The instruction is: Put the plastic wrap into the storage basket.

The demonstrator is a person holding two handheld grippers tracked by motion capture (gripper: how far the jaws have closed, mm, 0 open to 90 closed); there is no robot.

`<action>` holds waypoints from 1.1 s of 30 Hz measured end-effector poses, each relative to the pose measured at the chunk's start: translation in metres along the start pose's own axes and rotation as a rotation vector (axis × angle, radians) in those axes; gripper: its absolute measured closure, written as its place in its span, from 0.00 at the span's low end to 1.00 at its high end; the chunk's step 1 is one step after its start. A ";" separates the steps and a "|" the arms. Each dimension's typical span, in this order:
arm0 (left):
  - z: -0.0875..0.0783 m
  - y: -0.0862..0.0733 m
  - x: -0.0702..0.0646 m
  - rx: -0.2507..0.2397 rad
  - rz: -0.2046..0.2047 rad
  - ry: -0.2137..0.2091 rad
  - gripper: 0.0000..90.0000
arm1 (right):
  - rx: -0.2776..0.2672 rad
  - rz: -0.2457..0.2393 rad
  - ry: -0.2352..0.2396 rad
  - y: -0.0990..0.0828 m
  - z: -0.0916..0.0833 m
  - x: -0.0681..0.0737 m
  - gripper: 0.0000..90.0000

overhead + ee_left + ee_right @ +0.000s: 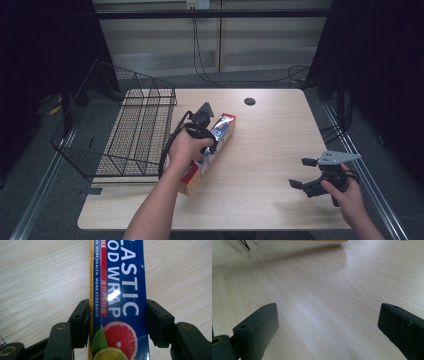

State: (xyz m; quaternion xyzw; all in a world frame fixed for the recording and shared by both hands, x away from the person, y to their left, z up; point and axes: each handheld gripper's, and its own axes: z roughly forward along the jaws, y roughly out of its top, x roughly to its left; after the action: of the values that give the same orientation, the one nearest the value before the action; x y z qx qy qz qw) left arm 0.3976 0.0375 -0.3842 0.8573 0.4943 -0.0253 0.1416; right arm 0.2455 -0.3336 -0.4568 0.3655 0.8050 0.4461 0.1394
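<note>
Left gripper (204, 131) clamped across the wrap box (120, 300), jaws pressing both long sides; box lies at frame centre on the bench (270, 140), beside the wire basket (125, 130). Right gripper (303, 173), lower right, wide open, holding nothing.

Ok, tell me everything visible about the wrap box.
The wrap box is a long, glossy cardboard carton, blue with a yellow edge, white "PLASTIC FOOD WRAP" lettering and citrus pictures. It lies flat on the table, slanting beside the wire basket. The left gripper straddles it, jaws against both long sides.
</note>
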 end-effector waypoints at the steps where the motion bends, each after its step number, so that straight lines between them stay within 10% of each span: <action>1: 0.000 0.000 0.000 0.000 0.000 0.000 0.48 | 0.000 0.001 0.003 0.000 0.000 0.000 0.03; 33: -0.055 0.005 0.015 -0.016 -0.049 -0.043 0.48 | 0.004 0.006 0.001 0.000 0.001 0.000 0.03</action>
State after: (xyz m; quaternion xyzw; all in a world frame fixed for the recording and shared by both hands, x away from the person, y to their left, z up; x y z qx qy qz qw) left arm 0.4039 0.0628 -0.3330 0.8431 0.5120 -0.0433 0.1582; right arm 0.2461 -0.3329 -0.4571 0.3679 0.8050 0.4450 0.1367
